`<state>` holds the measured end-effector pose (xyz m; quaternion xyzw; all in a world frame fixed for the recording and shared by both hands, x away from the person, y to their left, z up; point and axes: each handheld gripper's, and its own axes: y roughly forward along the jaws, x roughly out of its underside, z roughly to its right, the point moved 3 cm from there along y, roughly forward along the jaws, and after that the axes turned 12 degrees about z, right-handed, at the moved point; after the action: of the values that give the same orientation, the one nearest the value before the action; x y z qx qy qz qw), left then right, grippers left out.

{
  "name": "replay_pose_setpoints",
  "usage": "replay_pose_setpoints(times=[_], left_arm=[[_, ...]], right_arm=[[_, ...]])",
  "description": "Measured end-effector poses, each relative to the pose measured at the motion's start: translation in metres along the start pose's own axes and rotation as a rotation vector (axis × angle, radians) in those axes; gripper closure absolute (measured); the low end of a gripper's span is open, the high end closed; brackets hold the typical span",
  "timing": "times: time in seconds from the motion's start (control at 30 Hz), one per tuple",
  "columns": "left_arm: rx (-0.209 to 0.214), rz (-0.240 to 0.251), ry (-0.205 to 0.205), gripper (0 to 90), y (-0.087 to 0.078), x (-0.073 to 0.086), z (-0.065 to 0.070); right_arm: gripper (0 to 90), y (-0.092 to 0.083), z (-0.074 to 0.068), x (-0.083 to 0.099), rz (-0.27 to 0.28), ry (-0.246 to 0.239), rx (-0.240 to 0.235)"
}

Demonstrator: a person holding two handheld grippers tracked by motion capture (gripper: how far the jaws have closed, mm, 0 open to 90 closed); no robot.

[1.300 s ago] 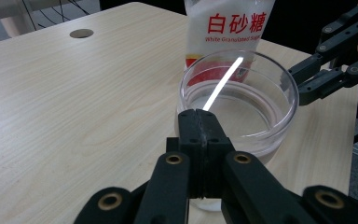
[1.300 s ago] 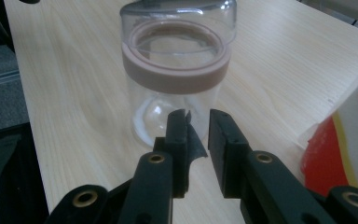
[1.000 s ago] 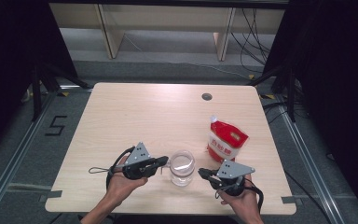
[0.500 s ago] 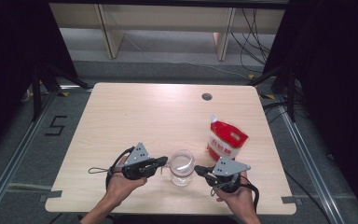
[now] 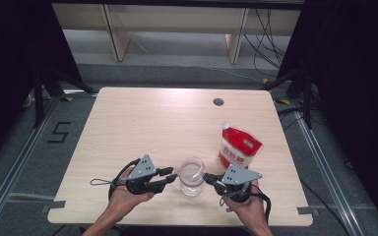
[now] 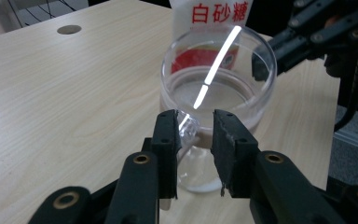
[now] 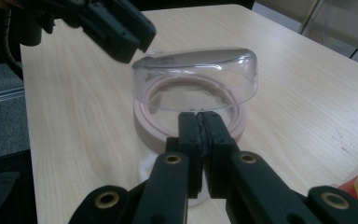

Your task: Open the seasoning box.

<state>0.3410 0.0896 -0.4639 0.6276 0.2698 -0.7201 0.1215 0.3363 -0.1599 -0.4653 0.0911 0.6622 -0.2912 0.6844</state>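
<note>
Since a moment ago, the left tongs [image 6: 193, 128] have just been opening, and now their two jaws stand a little apart with nothing pressed between them. Right in front of them is one clear jar [image 5: 192, 176] with a see-through lid [image 7: 196, 77] sitting tilted on top. It stands near the front edge of the tabletop [image 5: 142, 123], between the two hands. The jar's near side sits just past the left jaw tips, and I cannot tell if they touch it.

The right tongs [image 7: 198, 122] are closed tight, jaw against jaw, and point at the jar's other side. Whether they pinch the lid's thin edge is hard to see.

Two hands hold the two tongs, one each. The left hand [image 5: 125, 196] and the right hand [image 5: 246, 209] are cut off at the bottom of the high view.

One red and white bag [image 5: 238, 150] stands just behind the right tongs. In the left gripper view the jar hides its lower part.

One small dark round hole [image 5: 218, 102] sits far back on the tabletop.
</note>
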Motion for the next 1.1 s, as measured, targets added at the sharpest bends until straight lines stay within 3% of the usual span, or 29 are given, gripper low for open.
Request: replay_pose_setpoints(times=[0.07,0.1,0.13,0.2,0.23,0.3,0.33,0.5,0.6,0.7,0.8,0.83,0.87,0.9,1.0,1.1], left_arm=[[0.007,-0.015,0.011,58.7,-0.001,0.002,0.001],[0.008,-0.022,0.009,58.7,-0.002,0.003,0.002],[0.025,-0.034,0.013,49.6,-0.003,0.007,0.003],[0.025,-0.039,0.024,43.1,-0.004,0.010,0.004],[0.017,-0.057,0.046,43.1,-0.006,0.013,0.003],[-0.006,-0.077,0.031,32.4,-0.009,0.021,0.000],[-0.007,-0.076,0.005,31.3,-0.009,0.024,0.000],[-0.034,-0.088,-0.010,26.1,-0.013,0.037,-0.004],[-0.045,-0.112,0.012,23.8,-0.015,0.040,-0.005],[-0.059,-0.118,-0.019,21.2,-0.018,0.046,-0.006],[-0.076,-0.115,-0.024,18.8,-0.019,0.051,-0.008],[-0.080,-0.117,-0.027,18.8,-0.019,0.052,-0.008],[-0.086,-0.108,-0.038,18.8,-0.019,0.053,-0.008],[-0.091,-0.109,-0.019,18.8,-0.019,0.053,-0.010],[-0.102,-0.115,-0.045,17.5,-0.020,0.055,-0.012],[-0.104,-0.124,-0.026,17.4,-0.019,0.056,-0.012]], right_arm=[[88.0,0.000,0.000,-0.002,-0.001,-0.004,0.001],[88.0,0.000,0.000,-0.002,-0.001,-0.004,0.001],[88.0,0.001,-0.001,-0.004,0.000,-0.012,-0.009],[87.9,0.002,-0.001,-0.005,0.006,-0.012,-0.005],[87.9,0.003,-0.002,-0.006,0.011,-0.010,0.003],[87.9,0.004,-0.003,-0.011,0.012,-0.030,-0.012],[87.9,0.005,-0.003,-0.012,0.022,-0.030,-0.011],[87.4,0.010,-0.006,-0.017,0.024,-0.039,-0.008],[87.3,0.012,-0.007,-0.020,0.022,-0.042,-0.019],[87.2,0.015,-0.009,-0.023,0.034,-0.062,-0.027],[87.1,0.017,-0.012,-0.024,0.037,-0.051,-0.025],[87.1,0.018,-0.011,-0.026,0.046,-0.086,-0.025],[87.0,0.019,-0.014,-0.027,0.038,-0.065,-0.032],[87.0,0.020,-0.015,-0.027,0.041,-0.061,-0.028],[86.9,0.023,-0.017,-0.031,0.055,-0.071,-0.029],[86.9,0.025,-0.017,-0.033,0.056,-0.076,-0.030]])
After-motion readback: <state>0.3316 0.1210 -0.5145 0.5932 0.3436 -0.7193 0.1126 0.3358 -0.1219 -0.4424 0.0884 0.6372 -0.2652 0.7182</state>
